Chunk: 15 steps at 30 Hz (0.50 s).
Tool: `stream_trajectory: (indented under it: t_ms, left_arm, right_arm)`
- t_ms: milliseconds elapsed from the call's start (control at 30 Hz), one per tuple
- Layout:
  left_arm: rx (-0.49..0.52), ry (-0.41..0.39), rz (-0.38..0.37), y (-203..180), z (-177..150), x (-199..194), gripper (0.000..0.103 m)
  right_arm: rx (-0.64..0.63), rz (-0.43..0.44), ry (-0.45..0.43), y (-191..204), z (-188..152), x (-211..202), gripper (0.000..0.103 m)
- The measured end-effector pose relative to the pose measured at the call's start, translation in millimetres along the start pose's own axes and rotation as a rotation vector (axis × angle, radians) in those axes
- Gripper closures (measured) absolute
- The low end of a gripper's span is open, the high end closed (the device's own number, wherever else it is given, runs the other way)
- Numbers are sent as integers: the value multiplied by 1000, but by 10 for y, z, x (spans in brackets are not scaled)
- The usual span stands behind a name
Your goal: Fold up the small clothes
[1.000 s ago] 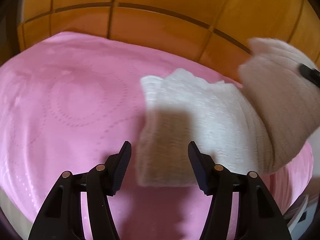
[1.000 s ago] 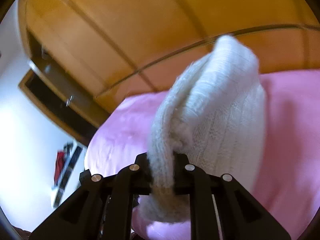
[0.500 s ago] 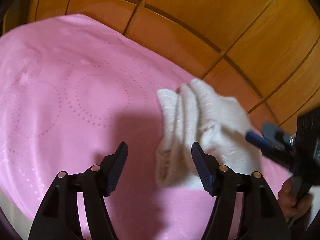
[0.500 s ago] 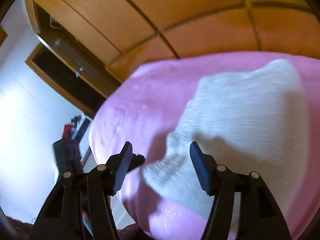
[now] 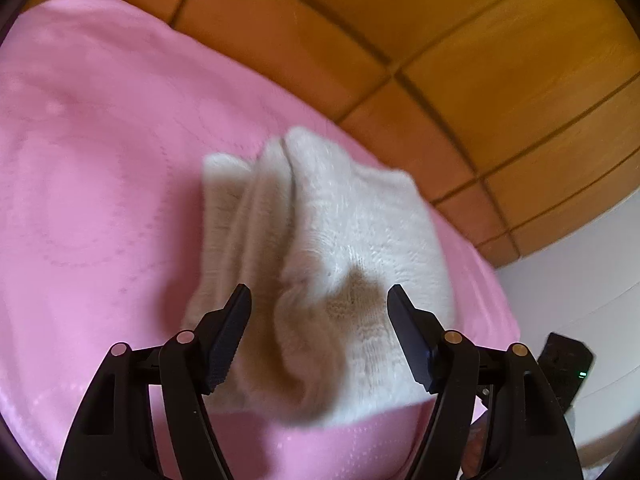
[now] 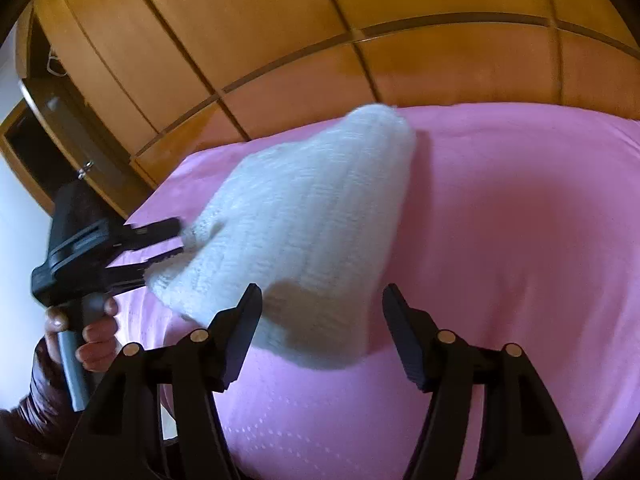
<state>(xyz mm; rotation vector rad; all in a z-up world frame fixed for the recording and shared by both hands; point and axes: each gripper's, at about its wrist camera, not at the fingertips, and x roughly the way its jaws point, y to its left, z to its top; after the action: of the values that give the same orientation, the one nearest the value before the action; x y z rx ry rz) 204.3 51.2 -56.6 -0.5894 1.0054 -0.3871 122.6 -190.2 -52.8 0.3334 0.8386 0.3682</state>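
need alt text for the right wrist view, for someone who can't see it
A folded white knitted garment lies on a pink bedspread, just beyond the open right gripper, which holds nothing. At left, a hand holds the left gripper, its fingers at the garment's edge; a wooden panelled wardrobe stands behind.

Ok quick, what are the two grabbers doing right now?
Left gripper: jaws open, empty, around the folded white knitted garment.
Right gripper: jaws open, holding nothing.
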Motion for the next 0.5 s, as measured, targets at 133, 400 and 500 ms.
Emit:
stream_trajectory:
  t_ms: [133,400,500]
  left_arm:
    - [59,-35,105,-11,-2,111,94]
    - [98,-104,323,202,-215,-37,94]
    - [151,-134,385,65,-199,-4,90]
  right_arm:
    - [-88,-25,41,230,-95,220,38]
    - [-240,-97,67,582,-318,606,27]
    - [-265,-102,72,599,-280,587,25]
